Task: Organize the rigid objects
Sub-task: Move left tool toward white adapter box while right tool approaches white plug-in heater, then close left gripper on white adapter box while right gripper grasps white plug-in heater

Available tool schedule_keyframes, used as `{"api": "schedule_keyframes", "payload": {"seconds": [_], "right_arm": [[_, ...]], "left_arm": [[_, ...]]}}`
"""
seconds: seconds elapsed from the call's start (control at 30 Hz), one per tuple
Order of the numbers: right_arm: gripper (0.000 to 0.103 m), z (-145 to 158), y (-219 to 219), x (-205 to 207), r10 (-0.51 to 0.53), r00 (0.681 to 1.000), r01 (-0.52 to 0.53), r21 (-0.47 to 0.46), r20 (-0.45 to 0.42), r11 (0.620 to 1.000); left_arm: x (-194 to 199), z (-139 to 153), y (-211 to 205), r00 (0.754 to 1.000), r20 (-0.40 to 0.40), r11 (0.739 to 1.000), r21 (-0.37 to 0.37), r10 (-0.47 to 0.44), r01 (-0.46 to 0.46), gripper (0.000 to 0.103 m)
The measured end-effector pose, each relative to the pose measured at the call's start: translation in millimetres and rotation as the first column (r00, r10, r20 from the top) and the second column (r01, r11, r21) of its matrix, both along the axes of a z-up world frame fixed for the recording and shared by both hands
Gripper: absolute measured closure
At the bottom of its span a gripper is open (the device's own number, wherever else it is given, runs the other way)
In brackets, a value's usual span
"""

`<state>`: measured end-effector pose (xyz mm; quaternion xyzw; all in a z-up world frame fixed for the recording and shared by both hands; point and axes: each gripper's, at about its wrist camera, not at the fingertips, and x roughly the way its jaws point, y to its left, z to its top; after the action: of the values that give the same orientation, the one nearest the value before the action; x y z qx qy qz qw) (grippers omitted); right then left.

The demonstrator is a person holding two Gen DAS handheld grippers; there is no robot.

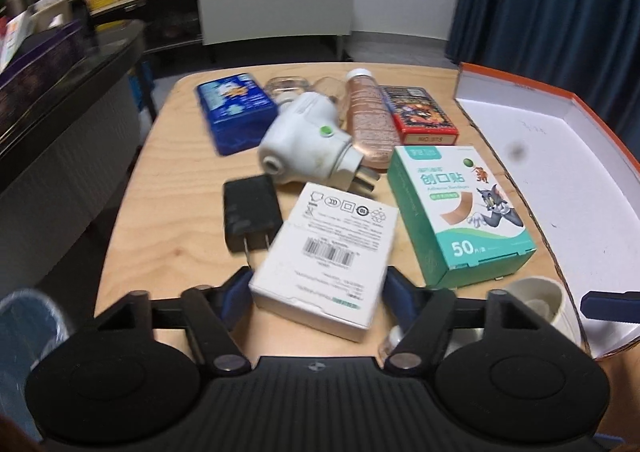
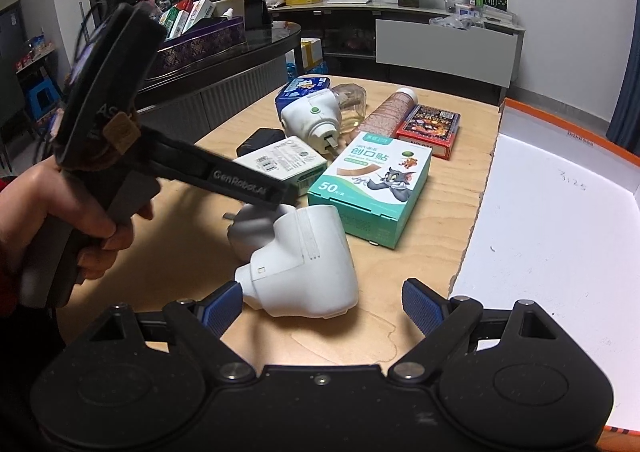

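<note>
My left gripper (image 1: 316, 284) has its jaws on both sides of a white barcode box (image 1: 326, 262) on the wooden table (image 1: 168, 236); I cannot tell if they press it. My right gripper (image 2: 322, 302) is open, with a white plug-in device (image 2: 304, 264) between its fingers, touching the left pad (image 2: 222, 304) and apart from the right one. Beyond lie a teal bandage box (image 1: 460, 212), a black charger (image 1: 250, 212), a second white plug device (image 1: 308, 144), a pink bottle (image 1: 370, 116), a red card box (image 1: 424, 114) and a blue pack (image 1: 236, 112).
An open orange-rimmed cardboard box (image 2: 560, 236) with a white inside stands on the right of the table. The left gripper's body and the hand holding it (image 2: 80, 172) fill the left of the right wrist view. A dark counter (image 1: 60, 92) runs along the left.
</note>
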<state>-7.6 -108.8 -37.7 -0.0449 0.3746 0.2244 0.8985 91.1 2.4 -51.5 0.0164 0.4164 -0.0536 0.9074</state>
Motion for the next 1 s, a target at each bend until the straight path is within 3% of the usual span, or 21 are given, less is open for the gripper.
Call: {"api": "schedule_keyframes", "payload": {"seconds": [0.13,0.27,0.37,1.0], "right_arm": [[0.001,2.4,-1.5,-1.8,-0.003,1.0,0.003,0.009,0.002,1.0],[0.001,4.6,1.0,-5.6,0.004,1.0,-0.004,0.008,0.007,1.0],[0.001,7.1,2.9,-9.0,0.015,1.0,-0.015,0.012,0.011,1.0],[0.001,19.8,6.7,-22.3,0.02,0.999,-0.021,0.033,0.036,0.999]], "left_arm": [[-22.7,1.1,9.3,0.994,0.008,0.994,-0.012,0.11,-0.11,0.035],[-40.7,8.6,20.5,0.987,0.018,0.986,-0.063,0.158,-0.157,0.013],[-52.6,17.6,22.0,0.984,0.056,0.984,-0.07,0.17,-0.166,0.005],[-67.8,25.3,11.7,0.989,0.088,0.992,-0.039,0.122,-0.119,0.004]]}}
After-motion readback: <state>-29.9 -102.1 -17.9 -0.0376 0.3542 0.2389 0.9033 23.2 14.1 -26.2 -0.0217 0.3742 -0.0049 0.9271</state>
